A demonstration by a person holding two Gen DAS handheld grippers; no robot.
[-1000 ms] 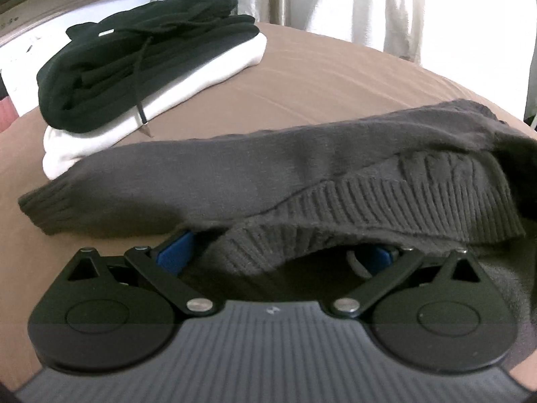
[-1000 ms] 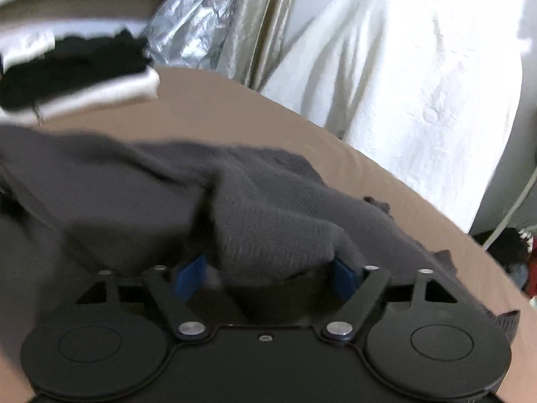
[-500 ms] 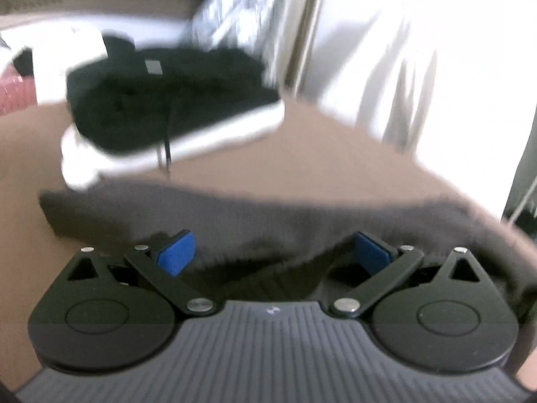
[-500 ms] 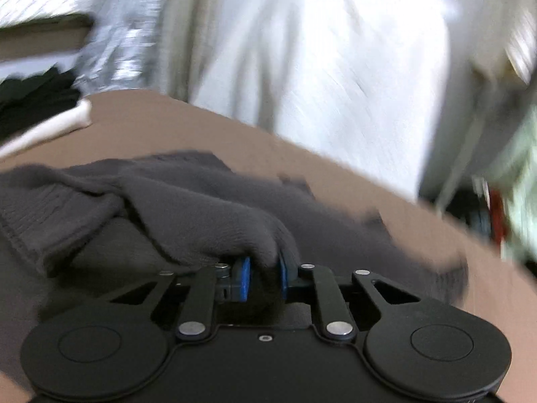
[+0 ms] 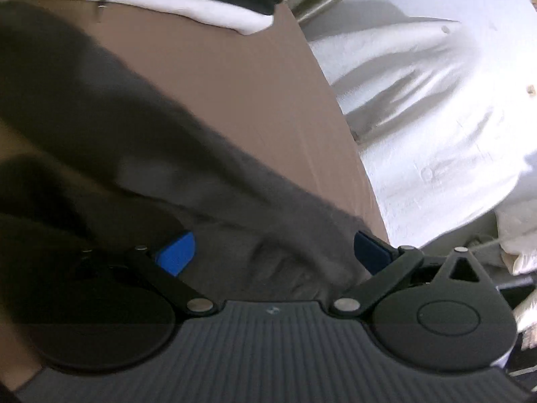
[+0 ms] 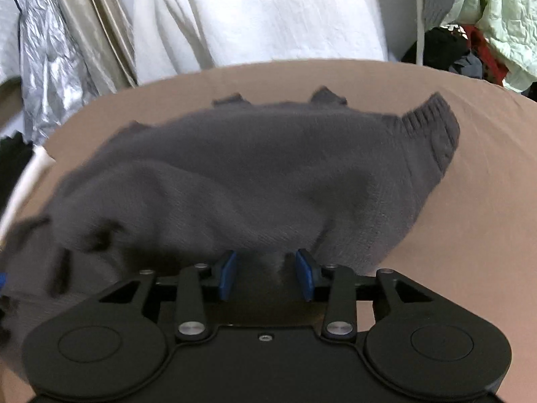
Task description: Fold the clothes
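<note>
A dark grey knit sweater [image 6: 255, 174] lies bunched on the brown bed cover [image 6: 470, 201], with a ribbed cuff [image 6: 433, 131] at its far right. My right gripper [image 6: 266, 277] has its blue pads partly closed around a fold of the sweater at its near edge. In the left wrist view the sweater [image 5: 208, 181] runs blurred across the brown cover [image 5: 235, 77]. My left gripper [image 5: 272, 252] is open wide, its blue pads apart, with sweater fabric lying between them.
A folded stack of black and white clothes [image 5: 188, 3] sits at the far edge of the bed. White draped cloth [image 6: 268, 13] and silver foil sheeting [image 6: 50, 50] hang behind. A pile of mixed clothes [image 6: 470, 43] lies at the far right.
The left gripper has swung and tilted to the right, still open. The right gripper closed on a sweater fold half a second ago, then turned right; its pads now stand a little wider.
</note>
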